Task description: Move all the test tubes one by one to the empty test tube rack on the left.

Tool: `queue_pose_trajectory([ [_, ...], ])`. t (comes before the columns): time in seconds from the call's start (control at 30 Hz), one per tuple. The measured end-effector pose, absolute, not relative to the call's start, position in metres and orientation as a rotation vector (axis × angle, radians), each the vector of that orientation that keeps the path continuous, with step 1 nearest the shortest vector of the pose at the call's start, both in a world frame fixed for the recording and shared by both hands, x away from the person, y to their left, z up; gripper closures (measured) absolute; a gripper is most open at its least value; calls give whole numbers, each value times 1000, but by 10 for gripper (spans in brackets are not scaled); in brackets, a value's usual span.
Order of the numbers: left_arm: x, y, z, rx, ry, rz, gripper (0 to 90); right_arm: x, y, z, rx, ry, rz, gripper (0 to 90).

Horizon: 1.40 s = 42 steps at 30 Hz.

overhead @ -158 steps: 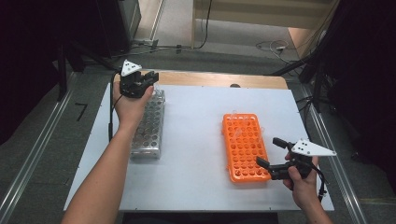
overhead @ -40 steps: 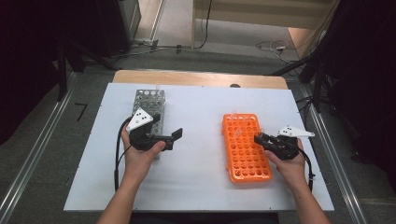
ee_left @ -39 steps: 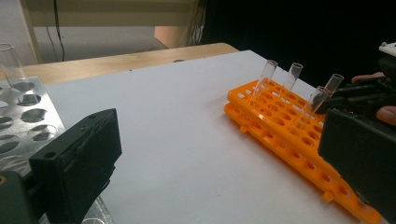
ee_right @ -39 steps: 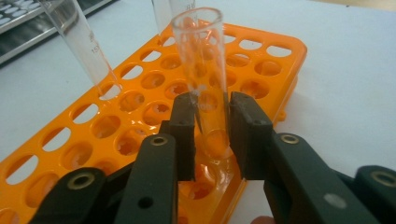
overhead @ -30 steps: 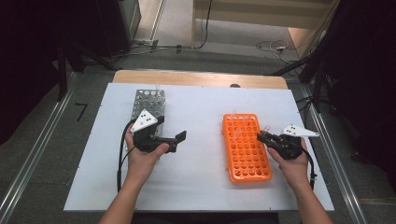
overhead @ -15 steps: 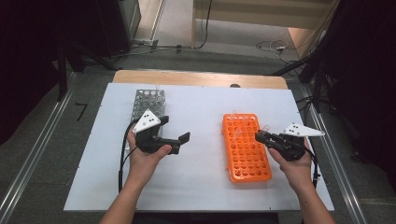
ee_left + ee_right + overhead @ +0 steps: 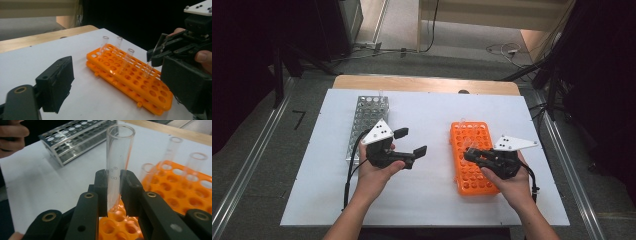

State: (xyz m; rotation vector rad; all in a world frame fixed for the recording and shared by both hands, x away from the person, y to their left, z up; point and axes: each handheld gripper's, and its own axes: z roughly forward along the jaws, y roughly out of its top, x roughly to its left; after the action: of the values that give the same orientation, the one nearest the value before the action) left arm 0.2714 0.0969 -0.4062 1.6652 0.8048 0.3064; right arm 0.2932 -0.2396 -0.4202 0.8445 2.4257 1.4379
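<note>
A: Test tube point(image 7: 117, 167) first. Where is it?

B: Pinched between the pads of the right tool point(image 7: 113, 192), upright with a slight tilt, its rounded bottom just above the orange rack point(image 7: 180, 185). Open mouth up, clear glass, faint printed marks at the grip.

A: And seen from the left tool?

B: The same tube point(image 7: 153, 57) leans over the orange rack point(image 7: 130, 77), its lower end at the hole tops; I cannot tell whether it has entered a hole.

A: Anything else in the orange rack?

B: Three more clear tubes point(image 7: 126, 61) stand in its far end.

A: Left tool?

B: The left tool point(image 7: 409, 142) hangs above the tabletop point(image 7: 432, 200) to the left of the orange rack point(image 7: 472, 160), between it and the metal rack point(image 7: 367, 120). Its jaws are spread with nothing between them, though they have just been closing a little.

A: The metal rack?

B: Well apart from the orange rack, on its left, lying parallel to it.
</note>
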Motion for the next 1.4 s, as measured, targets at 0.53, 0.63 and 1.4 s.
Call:
queue_pose_trajectory([
  [0.53, 262, 55, -410, 1745, 724, 253, 420, 278, -197, -427, 721, 2536, 1426, 739],
  [0.63, 259, 49, -410, 1759, 691, 240, 479, 276, -192, -427, 711, 2548, 1426, 739],
  [1.4, 253, 32, -413, 1797, 610, 223, 741, 269, -181, -426, 645, 2579, 1431, 739],
])
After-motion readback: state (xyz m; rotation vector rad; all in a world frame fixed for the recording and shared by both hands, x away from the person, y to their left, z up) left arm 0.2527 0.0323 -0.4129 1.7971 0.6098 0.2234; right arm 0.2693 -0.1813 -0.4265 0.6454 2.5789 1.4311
